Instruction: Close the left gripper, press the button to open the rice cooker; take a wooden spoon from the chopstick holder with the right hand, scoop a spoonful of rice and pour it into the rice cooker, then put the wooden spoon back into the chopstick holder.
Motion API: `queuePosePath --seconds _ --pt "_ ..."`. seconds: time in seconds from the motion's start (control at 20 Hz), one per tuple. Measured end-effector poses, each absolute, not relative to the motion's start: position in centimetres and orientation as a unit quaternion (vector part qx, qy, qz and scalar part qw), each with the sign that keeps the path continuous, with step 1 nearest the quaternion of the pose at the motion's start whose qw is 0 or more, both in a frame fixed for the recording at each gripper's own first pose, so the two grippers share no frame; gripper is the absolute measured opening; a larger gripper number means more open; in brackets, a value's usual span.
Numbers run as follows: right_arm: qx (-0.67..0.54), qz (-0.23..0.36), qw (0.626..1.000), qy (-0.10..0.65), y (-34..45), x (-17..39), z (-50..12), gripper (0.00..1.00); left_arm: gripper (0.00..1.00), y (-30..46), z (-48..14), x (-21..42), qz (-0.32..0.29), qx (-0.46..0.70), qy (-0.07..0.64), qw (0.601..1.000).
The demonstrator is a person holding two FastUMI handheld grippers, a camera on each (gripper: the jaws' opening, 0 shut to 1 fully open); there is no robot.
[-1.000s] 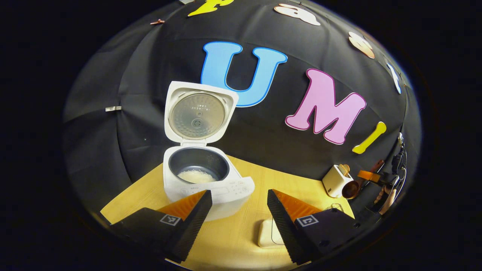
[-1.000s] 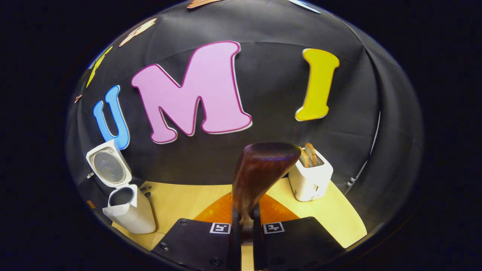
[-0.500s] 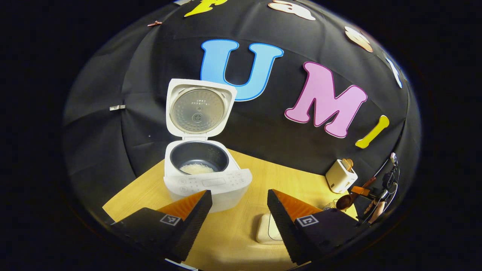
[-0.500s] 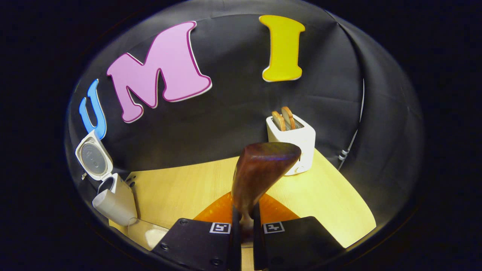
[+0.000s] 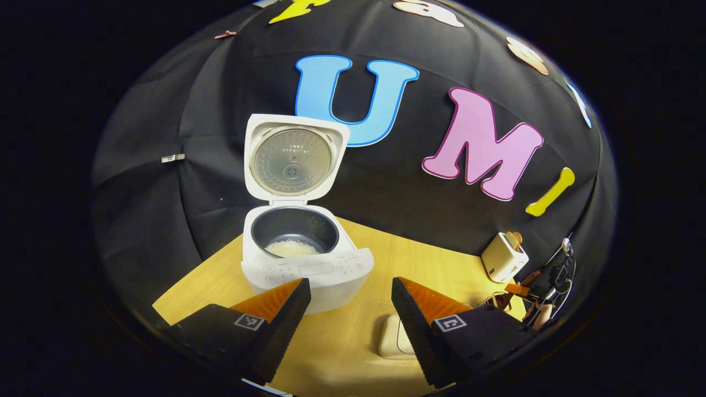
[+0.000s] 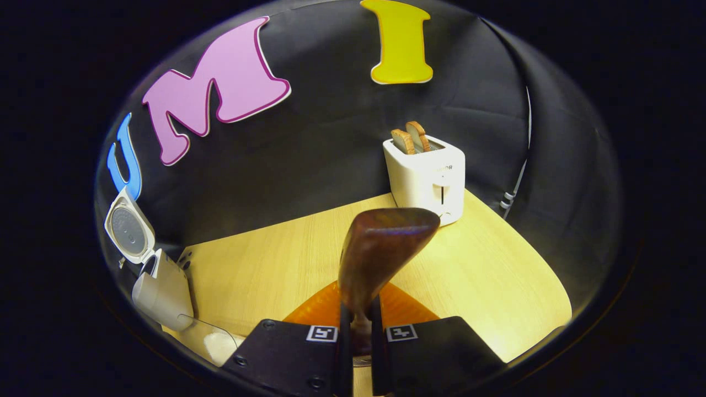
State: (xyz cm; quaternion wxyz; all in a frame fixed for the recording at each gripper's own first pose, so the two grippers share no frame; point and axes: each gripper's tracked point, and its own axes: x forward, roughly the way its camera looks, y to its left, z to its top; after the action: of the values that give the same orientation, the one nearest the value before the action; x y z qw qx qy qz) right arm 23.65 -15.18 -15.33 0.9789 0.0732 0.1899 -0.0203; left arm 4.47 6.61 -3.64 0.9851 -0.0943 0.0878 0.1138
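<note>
Left hand-held gripper point(image 5: 351, 298): I see it spread wide, empty.
Right hand-held gripper point(image 6: 357, 331): I have it clamped on the wooden spoon point(image 6: 380, 253).
Rice cooker point(image 5: 300, 259): lid up.

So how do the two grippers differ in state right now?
The left gripper is open and holds nothing; the right gripper is shut on the spoon. The left gripper faces the open cooker; the right gripper faces the toaster. Both are above the table.
</note>
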Motion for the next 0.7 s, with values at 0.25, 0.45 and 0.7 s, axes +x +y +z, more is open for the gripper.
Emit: queuePosePath --seconds 0.25,0.45,0.7 --pt "0.070 -0.035 0.978 0.191 -15.9 23.0 -15.1 0.49 0.95 8.1 -0.8 5.4 0.119 -0.093 0.063 0.987" --pt "0.064 -0.059 0.977 0.193 -16.7 21.4 -14.6 0.95 0.95 12.7 5.4 6.5 0.152 -0.058 0.012 0.987" --pt "0.055 -0.089 0.975 0.197 -17.5 18.5 -14.0 0.99 0.95 19.0 13.5 8.7 0.177 -0.030 -0.053 0.982"
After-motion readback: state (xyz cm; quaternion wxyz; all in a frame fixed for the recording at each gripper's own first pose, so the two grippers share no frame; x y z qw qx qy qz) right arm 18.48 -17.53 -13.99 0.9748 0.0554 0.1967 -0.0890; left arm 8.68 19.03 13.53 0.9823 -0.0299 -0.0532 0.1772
